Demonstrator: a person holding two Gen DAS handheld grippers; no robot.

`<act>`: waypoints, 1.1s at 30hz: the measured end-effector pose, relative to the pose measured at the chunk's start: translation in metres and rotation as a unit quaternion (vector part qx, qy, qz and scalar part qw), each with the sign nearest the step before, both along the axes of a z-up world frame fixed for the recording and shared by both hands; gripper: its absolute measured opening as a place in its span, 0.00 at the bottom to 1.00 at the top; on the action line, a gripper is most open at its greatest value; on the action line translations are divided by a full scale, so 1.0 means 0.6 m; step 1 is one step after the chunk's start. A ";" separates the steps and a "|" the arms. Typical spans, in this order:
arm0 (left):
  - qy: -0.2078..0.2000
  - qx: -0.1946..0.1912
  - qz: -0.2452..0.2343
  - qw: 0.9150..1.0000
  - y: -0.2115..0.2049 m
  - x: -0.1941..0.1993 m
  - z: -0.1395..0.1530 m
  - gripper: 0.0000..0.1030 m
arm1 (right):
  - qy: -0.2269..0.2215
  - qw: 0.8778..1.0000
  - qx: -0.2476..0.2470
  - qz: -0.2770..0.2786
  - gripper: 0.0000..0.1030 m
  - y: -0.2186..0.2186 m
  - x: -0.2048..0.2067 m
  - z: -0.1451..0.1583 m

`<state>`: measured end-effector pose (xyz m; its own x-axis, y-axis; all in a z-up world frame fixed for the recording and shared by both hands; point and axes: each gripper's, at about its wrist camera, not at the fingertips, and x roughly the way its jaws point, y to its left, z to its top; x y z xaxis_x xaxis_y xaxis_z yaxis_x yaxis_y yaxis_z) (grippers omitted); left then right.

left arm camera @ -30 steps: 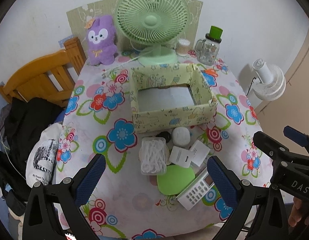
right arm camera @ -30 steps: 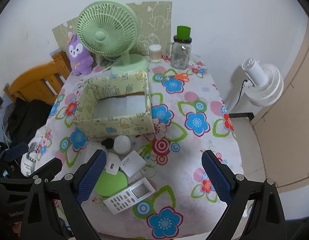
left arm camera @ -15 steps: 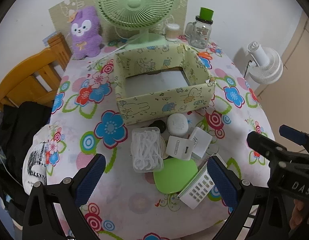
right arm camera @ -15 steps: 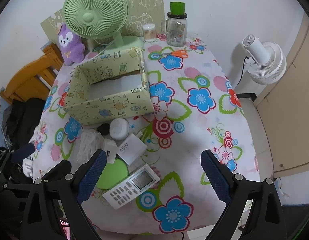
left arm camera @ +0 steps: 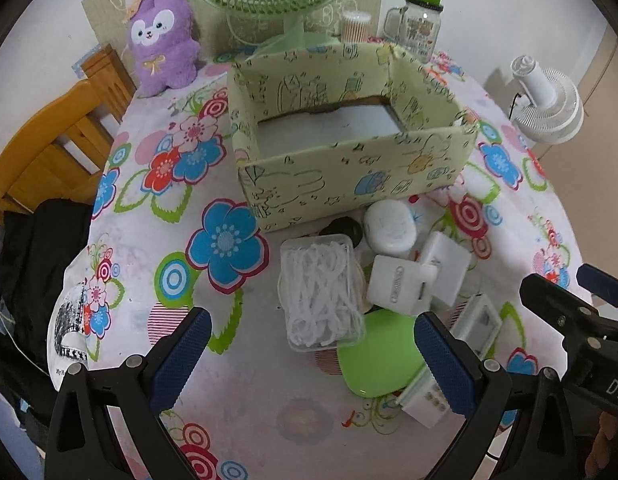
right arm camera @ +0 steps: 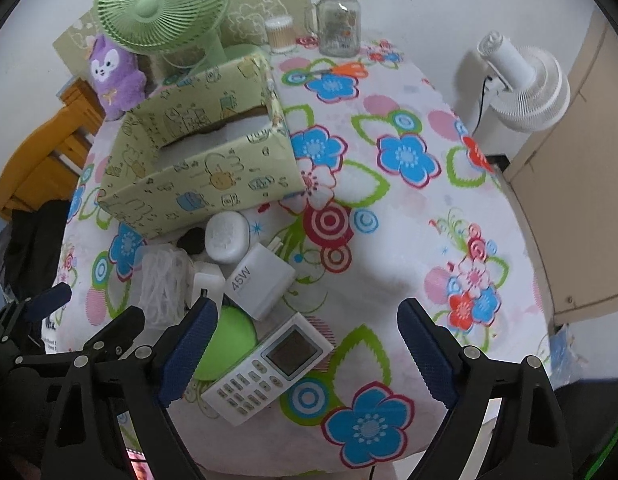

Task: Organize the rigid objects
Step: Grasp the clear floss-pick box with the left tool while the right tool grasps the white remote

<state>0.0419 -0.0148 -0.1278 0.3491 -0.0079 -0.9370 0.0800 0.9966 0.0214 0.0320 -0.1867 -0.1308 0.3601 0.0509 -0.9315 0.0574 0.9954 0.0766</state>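
Note:
An open pale-green cardboard box (left arm camera: 349,184) (right arm camera: 197,184) stands mid-table. In front of it lie a clear case of white floss picks (left arm camera: 319,294) (right arm camera: 159,280), a white oval case (left arm camera: 389,226) (right arm camera: 227,236), a small black item (left arm camera: 343,228), two white chargers (left arm camera: 401,284) (right arm camera: 259,280), a green disc (left arm camera: 375,354) (right arm camera: 229,340) and a white remote (right arm camera: 269,366) (left arm camera: 449,364). My left gripper (left arm camera: 309,360) is open, low over the floss case. My right gripper (right arm camera: 305,348) is open, just above the remote.
A green desk fan (right arm camera: 165,8), a purple plush (left arm camera: 163,38), a cotton-swab tub (right arm camera: 280,34) and a glass jar with green lid (right arm camera: 339,20) stand at the table's back. A wooden chair (left arm camera: 49,140) is left, a white floor fan (right arm camera: 521,80) right.
Both grippers have moved forward and down toward the pile of small items, which now looks larger and nearer. Both stay open and empty.

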 end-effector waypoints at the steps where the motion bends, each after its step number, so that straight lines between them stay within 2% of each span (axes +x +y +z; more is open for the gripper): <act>1: 0.002 0.001 -0.001 1.000 0.001 0.001 -0.005 0.99 | 0.003 1.000 0.003 -0.006 0.90 0.000 0.001 -0.007; 13: 0.011 0.029 -0.019 0.999 0.009 0.019 -0.054 0.97 | 0.035 0.995 0.021 -0.087 0.90 0.000 -0.003 -0.070; 17: 0.015 0.020 -0.017 1.000 0.015 0.029 -0.064 0.97 | 0.047 0.994 0.009 -0.099 0.87 0.008 -0.009 -0.090; 27: 0.017 0.013 -0.032 0.999 0.015 0.044 -0.079 0.97 | 0.082 0.986 0.017 -0.142 0.80 0.014 -0.026 -0.131; 30: 0.021 0.017 -0.036 0.999 0.012 0.047 -0.084 0.97 | 0.096 0.984 0.024 -0.149 0.74 0.021 -0.031 -0.143; 33: 0.028 0.021 -0.037 0.999 0.013 0.048 -0.094 0.97 | 0.109 0.983 0.035 -0.140 0.63 0.039 -0.036 -0.154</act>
